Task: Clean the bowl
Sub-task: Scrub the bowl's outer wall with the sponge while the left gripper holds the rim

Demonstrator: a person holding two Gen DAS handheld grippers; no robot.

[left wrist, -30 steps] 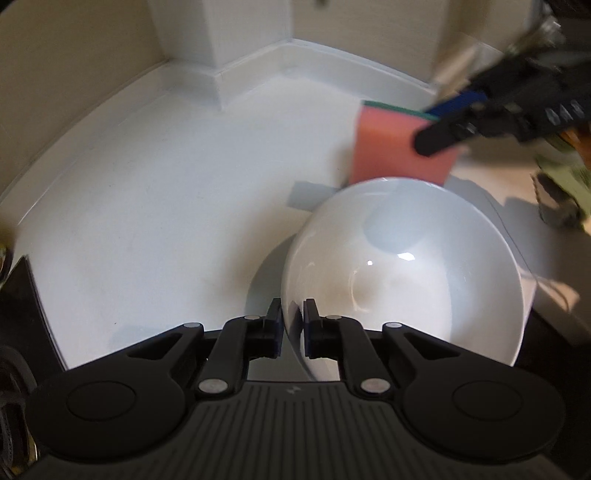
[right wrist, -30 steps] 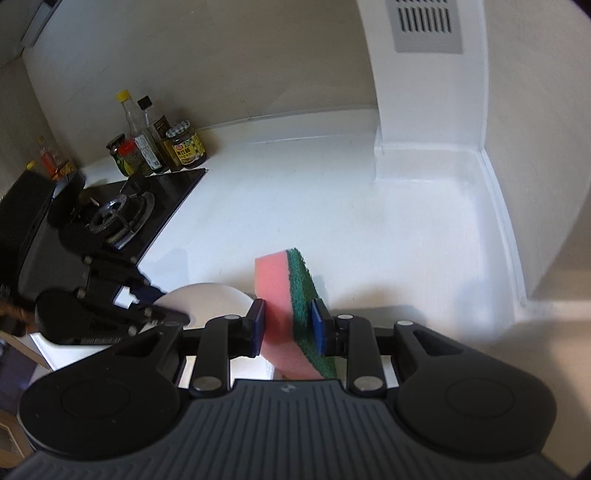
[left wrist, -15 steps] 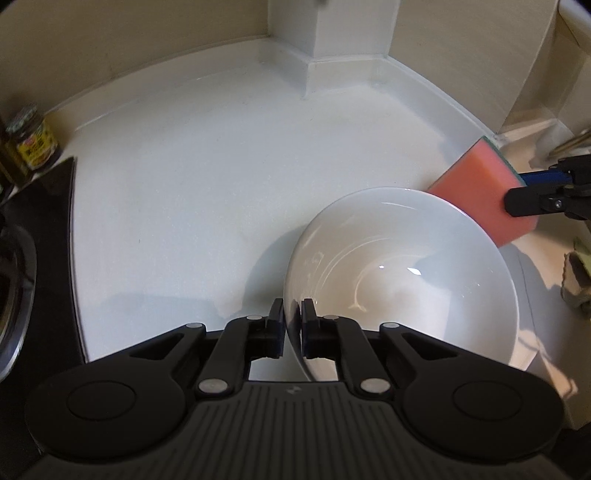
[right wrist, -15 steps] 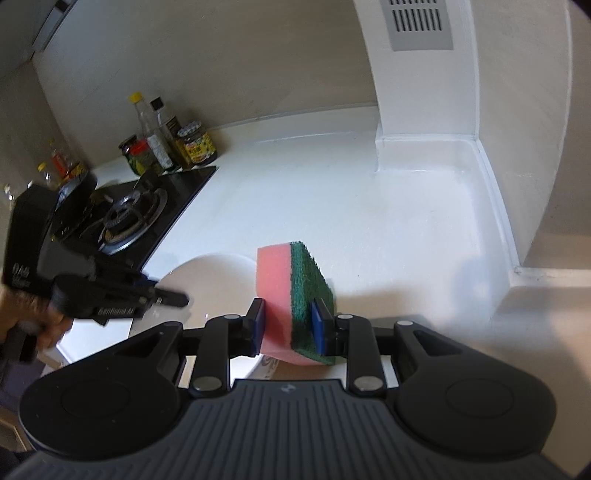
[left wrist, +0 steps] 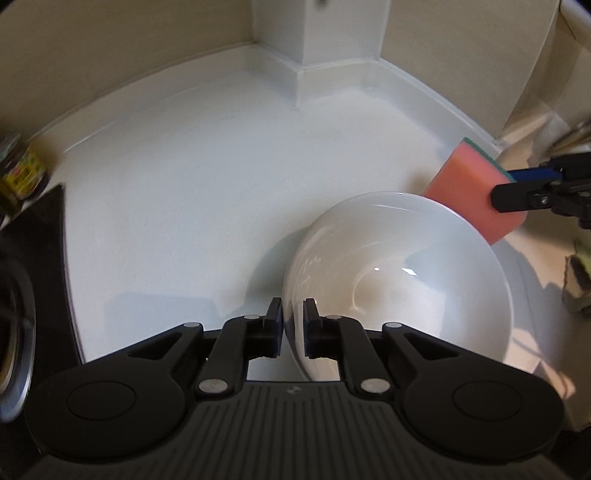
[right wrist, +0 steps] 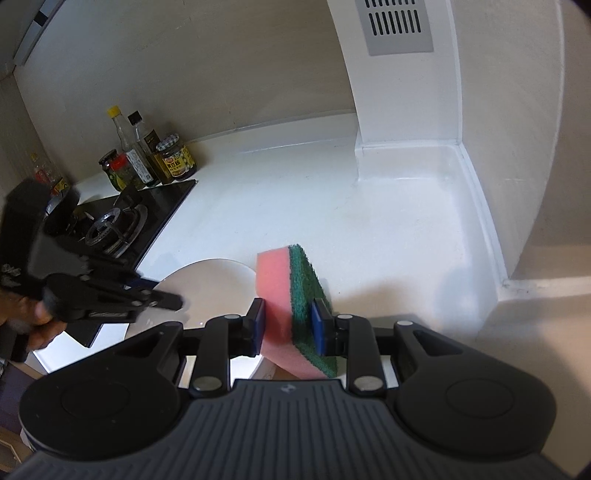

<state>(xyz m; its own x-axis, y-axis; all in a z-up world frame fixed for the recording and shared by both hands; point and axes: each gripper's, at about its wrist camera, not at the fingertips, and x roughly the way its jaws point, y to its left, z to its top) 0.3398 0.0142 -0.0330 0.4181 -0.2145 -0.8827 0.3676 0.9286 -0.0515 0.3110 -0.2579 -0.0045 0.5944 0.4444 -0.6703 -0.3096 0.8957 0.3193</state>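
A white bowl [left wrist: 399, 280] sits on the white counter; it also shows in the right wrist view [right wrist: 210, 288]. My left gripper [left wrist: 292, 325] is shut on the bowl's near rim, one finger inside and one outside. My right gripper [right wrist: 288, 325] is shut on a pink sponge with a green scrub side [right wrist: 291, 310]. In the left wrist view the sponge [left wrist: 469, 192] hangs just beyond the bowl's far right rim, held by the right gripper [left wrist: 517, 184]. I cannot tell whether the sponge touches the rim.
A black gas stove [right wrist: 122, 225] lies left of the bowl. Several sauce bottles and jars [right wrist: 147, 158] stand at the back wall. A white pillar [left wrist: 317, 33] juts from the wall corner. A raised ledge [right wrist: 546, 295] borders the counter on the right.
The left wrist view has swung to the right along the counter with the bowl still gripped. The sponge has moved from above the bowl's far rim to its far right side.
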